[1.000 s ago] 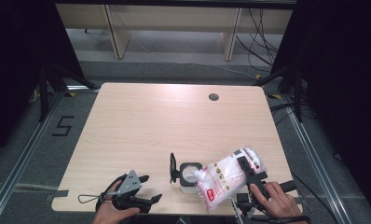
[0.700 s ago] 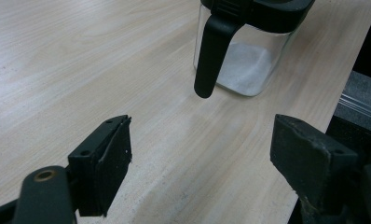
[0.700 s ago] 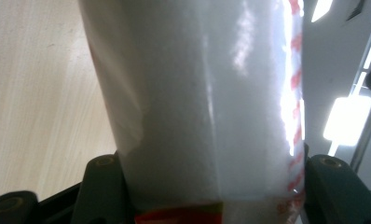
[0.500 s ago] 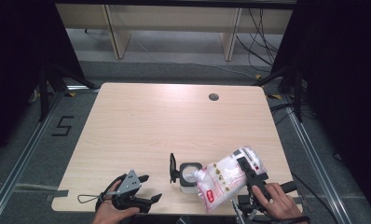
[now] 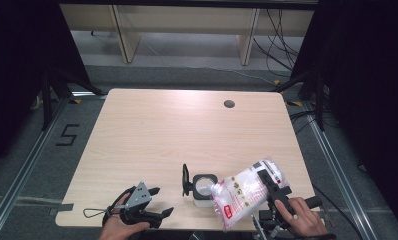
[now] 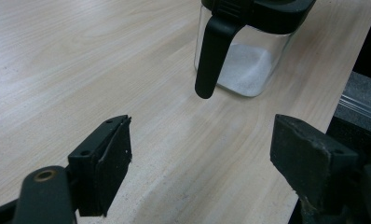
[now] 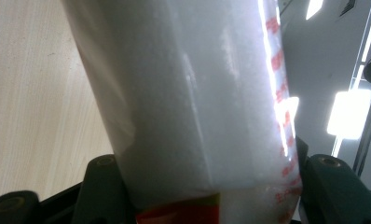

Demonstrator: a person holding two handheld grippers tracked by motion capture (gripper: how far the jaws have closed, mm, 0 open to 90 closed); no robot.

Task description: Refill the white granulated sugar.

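Note:
A clear plastic bag of white granules (image 5: 244,194) with red print is tilted, its lower end toward a small clear jar (image 5: 203,189). My right gripper (image 5: 268,188) is shut on the bag, whose body bulges between the jaws (image 7: 188,107). The jar (image 6: 251,65) stands near the table's front edge with a layer of white granules on its bottom. Its black flip lid (image 5: 185,180) stands open at its left side (image 6: 212,56). My left gripper (image 5: 163,201) rests low at the front left, open with nothing between its fingers (image 6: 207,158), pointing toward the jar.
The light wooden table (image 5: 187,130) has a round cable hole (image 5: 229,104) at the back right. Its front edge runs just below both hands. Dark floor, metal rails and cables surround it, with shelving legs behind.

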